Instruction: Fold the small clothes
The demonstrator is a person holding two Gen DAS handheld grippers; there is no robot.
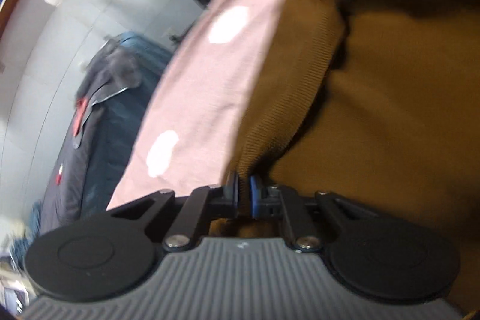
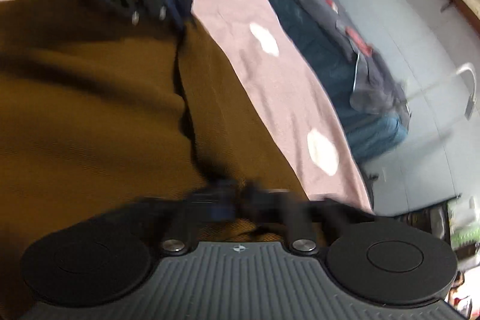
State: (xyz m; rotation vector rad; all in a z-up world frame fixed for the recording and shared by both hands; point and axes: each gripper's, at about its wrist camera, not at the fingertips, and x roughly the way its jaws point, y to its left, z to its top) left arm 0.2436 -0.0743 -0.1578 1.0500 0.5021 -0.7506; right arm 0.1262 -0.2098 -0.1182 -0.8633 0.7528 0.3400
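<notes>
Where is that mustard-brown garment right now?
The brown garment lies on the pink spotted cover, filling the right of the left wrist view, its ribbed edge pinched in the left gripper.

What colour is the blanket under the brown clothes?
The blanket is pink with white spots, clearest in the right wrist view.

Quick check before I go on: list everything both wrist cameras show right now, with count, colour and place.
brown garment: one, mustard brown, ribbed hem, lying on the pink cover, pinched at two spots.
pink cover: one, pink with white spots, under the garment.
dark clothes pile: one heap, navy, grey and teal, beside the cover.
floor: grey.
left gripper: one, black, jaws shut on the garment's hem.
right gripper: one, black, blurred, jaws shut on the garment.
</notes>
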